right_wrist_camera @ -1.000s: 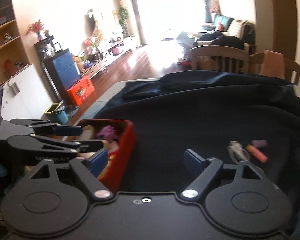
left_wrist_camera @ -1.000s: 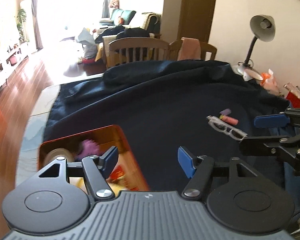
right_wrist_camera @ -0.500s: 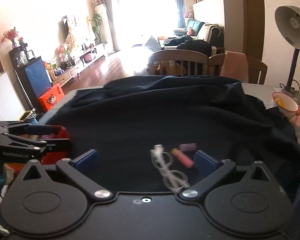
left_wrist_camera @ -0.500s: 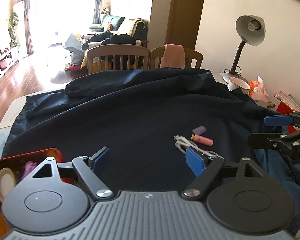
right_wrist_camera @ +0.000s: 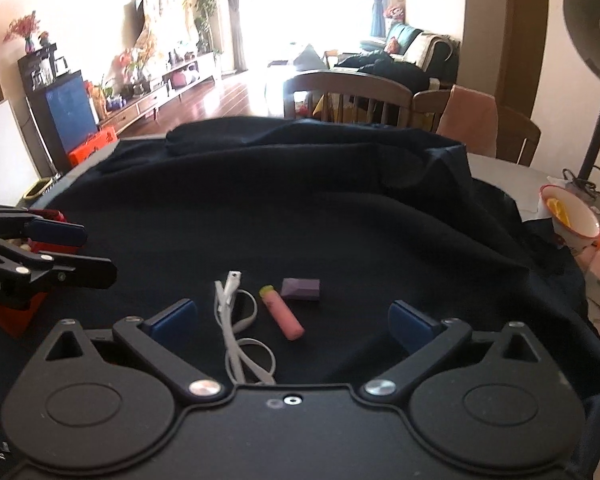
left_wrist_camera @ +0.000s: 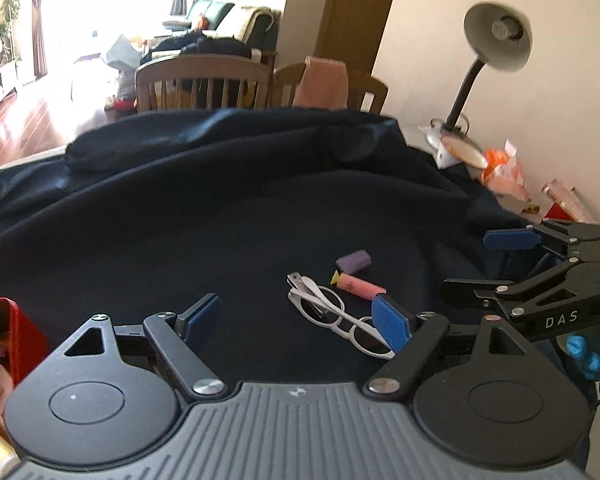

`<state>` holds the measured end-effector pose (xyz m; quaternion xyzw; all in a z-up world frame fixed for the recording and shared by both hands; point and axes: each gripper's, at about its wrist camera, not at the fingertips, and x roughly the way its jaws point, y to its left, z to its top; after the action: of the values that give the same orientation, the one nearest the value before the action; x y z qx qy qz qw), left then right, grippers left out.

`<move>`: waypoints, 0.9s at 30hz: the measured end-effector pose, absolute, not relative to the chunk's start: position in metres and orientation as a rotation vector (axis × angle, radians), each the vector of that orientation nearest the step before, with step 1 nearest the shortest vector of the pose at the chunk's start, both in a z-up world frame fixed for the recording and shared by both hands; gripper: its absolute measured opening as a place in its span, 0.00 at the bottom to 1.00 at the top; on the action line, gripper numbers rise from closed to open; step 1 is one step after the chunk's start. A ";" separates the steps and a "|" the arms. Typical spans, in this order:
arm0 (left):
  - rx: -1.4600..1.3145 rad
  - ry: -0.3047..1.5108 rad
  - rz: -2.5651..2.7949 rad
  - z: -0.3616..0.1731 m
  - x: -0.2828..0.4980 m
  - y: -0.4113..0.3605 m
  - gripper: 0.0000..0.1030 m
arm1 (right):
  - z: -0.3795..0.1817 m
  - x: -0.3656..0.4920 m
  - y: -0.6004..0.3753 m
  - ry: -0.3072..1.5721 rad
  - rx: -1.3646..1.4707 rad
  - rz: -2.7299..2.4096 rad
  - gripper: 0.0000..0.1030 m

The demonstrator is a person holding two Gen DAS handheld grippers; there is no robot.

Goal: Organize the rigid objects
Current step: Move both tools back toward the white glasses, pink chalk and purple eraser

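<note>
On dark cloth (right_wrist_camera: pixel 340 220): white glasses (right_wrist_camera: pixel 240 332) between released right tongs (right_wrist_camera: pixel 292 320); left tongs (left_wrist_camera: pixel 300 316) released, empty.

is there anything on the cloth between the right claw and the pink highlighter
Nothing visible blocks it. The right claw stands open with the pink highlighter lying free on the dark cloth just ahead. The white glasses lie close beside it on the left, the purple eraser just beyond; neither crosses the path.

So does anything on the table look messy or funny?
Yes. The white glasses, pink highlighter and purple eraser lie loose on the rumpled dark cloth, away from the red box holding other things.
</note>
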<state>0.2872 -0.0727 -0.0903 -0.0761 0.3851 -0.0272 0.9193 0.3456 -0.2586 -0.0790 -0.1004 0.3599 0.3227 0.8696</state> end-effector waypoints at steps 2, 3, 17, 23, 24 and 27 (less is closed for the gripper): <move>-0.145 0.809 -0.043 -0.097 0.294 -0.078 0.80 | -0.085 0.349 -0.260 0.759 -0.230 0.689 0.97; -0.148 0.820 -0.045 -0.101 0.298 -0.080 0.80 | -0.089 0.351 -0.261 0.764 -0.240 0.694 0.97; -0.201 0.985 0.002 -0.145 0.349 -0.109 0.80 | -0.127 0.387 -0.268 0.824 -0.323 0.794 0.85; -0.197 1.017 0.007 -0.157 0.365 -0.121 0.80 | -0.134 0.398 -0.271 0.834 -0.327 0.847 0.73; -0.207 1.028 0.008 -0.160 0.368 -0.121 0.80 | -0.135 0.398 -0.271 0.835 -0.329 0.858 0.72; -0.214 1.048 0.007 -0.165 0.373 -0.124 0.79 | -0.138 0.398 -0.268 0.828 -0.348 0.889 0.65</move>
<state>0.3726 -0.1240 -0.1652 -0.1021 0.4992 0.0035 0.8604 0.3982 -0.2684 -0.1381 -0.1628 0.3872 0.4156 0.8068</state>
